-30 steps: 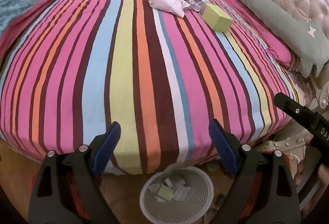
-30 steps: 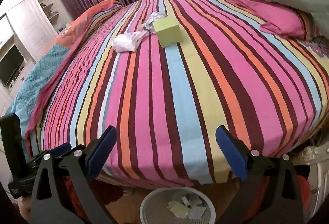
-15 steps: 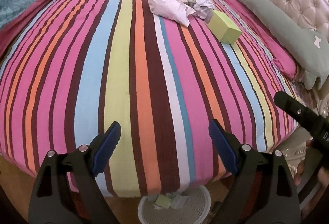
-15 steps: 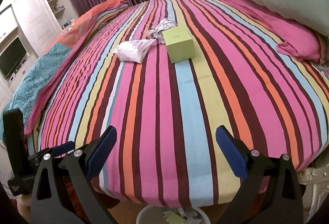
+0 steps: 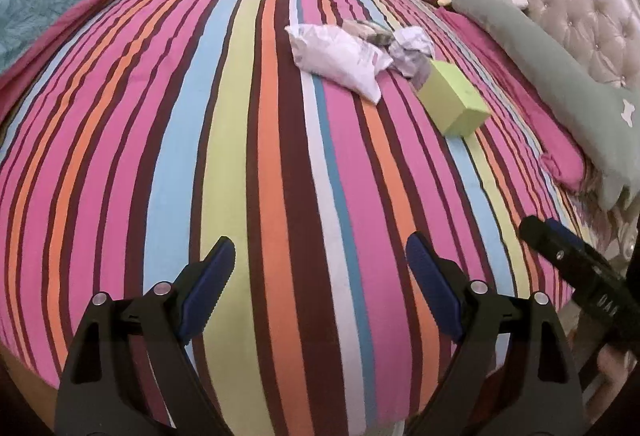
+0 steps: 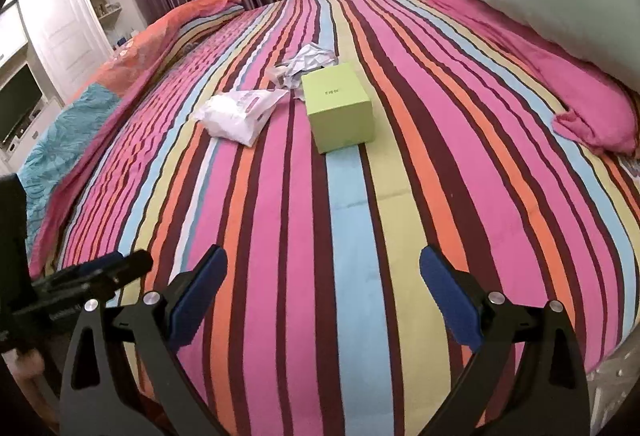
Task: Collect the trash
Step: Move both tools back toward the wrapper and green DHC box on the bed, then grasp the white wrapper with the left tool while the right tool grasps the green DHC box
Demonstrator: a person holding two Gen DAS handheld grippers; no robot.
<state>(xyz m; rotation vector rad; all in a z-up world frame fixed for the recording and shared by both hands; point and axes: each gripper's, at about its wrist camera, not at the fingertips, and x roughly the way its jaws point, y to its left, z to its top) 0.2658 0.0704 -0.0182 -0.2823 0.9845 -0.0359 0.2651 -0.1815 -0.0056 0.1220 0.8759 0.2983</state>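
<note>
Both your claws have moved in over the bed [image 6: 352, 236], and the waste basket once below its near edge is now out of view. Left claw [image 5: 320, 264] and right claw [image 6: 324, 272] gape empty, ready for trash mid-bed: green box [image 6: 338, 106], white bag [image 6: 236, 114], crumpled paper [image 6: 306, 62]

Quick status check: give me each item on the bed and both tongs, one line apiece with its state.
left tongs: open, empty, over the bedspread
right tongs: open, empty, over the bedspread
green box: closed, resting flat on the bed
white plastic bag: crumpled, lying left of the box
crumpled paper: wadded, just behind the box
striped bedspread: spread smooth
</note>
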